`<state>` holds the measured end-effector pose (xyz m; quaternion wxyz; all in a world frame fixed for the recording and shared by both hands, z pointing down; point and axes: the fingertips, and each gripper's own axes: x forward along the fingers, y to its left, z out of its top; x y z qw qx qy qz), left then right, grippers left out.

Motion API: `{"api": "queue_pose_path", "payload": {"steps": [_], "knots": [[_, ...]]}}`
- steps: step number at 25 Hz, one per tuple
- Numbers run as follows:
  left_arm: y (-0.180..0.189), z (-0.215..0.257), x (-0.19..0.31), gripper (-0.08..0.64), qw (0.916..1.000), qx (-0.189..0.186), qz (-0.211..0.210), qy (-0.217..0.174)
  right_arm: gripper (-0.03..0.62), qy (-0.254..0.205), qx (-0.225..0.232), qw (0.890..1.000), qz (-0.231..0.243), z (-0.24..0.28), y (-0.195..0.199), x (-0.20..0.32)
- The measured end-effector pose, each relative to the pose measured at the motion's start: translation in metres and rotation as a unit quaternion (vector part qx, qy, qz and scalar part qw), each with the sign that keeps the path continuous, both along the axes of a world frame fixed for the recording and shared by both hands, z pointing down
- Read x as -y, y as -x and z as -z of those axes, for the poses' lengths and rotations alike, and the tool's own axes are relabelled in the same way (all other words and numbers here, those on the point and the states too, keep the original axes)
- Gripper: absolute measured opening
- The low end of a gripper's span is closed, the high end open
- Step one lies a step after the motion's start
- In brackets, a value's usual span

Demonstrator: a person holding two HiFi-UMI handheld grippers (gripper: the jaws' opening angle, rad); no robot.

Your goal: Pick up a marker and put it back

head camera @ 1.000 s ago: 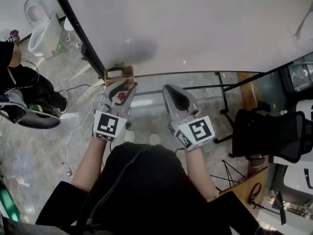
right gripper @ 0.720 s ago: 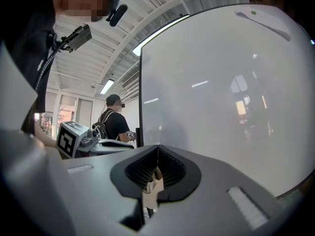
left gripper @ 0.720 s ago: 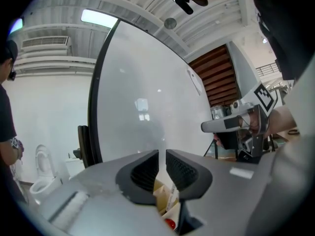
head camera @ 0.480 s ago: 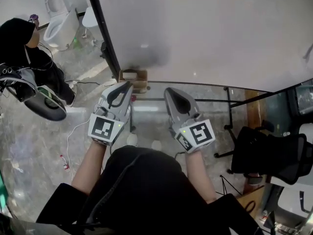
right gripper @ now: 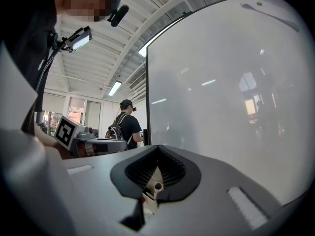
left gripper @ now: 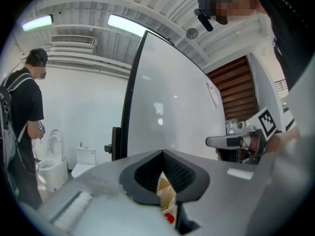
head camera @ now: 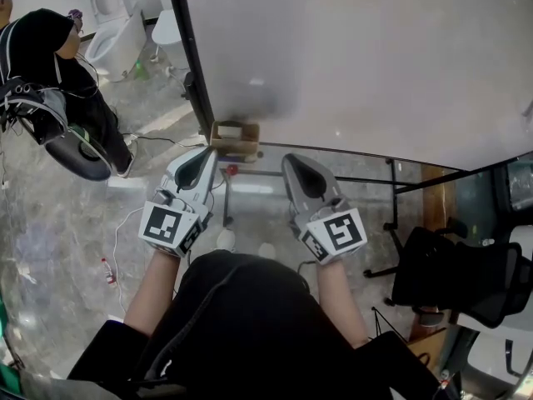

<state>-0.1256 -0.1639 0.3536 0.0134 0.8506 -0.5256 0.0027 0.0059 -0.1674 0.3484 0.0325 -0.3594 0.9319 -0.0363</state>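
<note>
A small cardboard box [head camera: 236,132] hangs at the lower edge of the whiteboard [head camera: 375,57]. A red marker cap [head camera: 232,170] shows just below the box, to the right of my left gripper [head camera: 208,150]. The left gripper's jaws are shut with nothing between them, and its tip points at the box. In the left gripper view, the red cap [left gripper: 169,218] and the cardboard box [left gripper: 164,187] show through the gap under the left gripper's shut tips [left gripper: 162,153]. My right gripper [head camera: 289,158] is also shut and empty, a little right of the box. Its tips [right gripper: 157,146] meet in the right gripper view.
A person with a backpack [head camera: 50,65] stands at the left near white toilets [head camera: 117,32]. The whiteboard's black frame [head camera: 193,57] runs down to the box. A black chair [head camera: 454,265] stands at the right. Cables [head camera: 125,223] lie on the floor.
The left gripper held the red-capped marker between open jaws a second ago. Now its jaws are shut and the marker is out of them, by the box.
</note>
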Motion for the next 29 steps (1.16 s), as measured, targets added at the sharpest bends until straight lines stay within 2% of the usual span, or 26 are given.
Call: {"api": "queue_pose_path", "payload": {"steps": [8,20,29], "knots": [[0.007,-0.003,0.001,0.006,0.9999,-0.007,0.009,0.001,0.009,-0.002,-0.008,1.000,-0.003,-0.001,-0.005,0.002],[0.001,-0.004,0.014,0.005,0.9999,-0.009,-0.001,0.005,0.008,-0.002,-0.009,1.000,-0.012,0.000,-0.008,0.008],[-0.002,-0.011,0.019,0.006,0.9999,0.005,-0.011,0.011,0.008,0.000,-0.014,1.000,-0.012,-0.003,-0.007,0.010]]}}
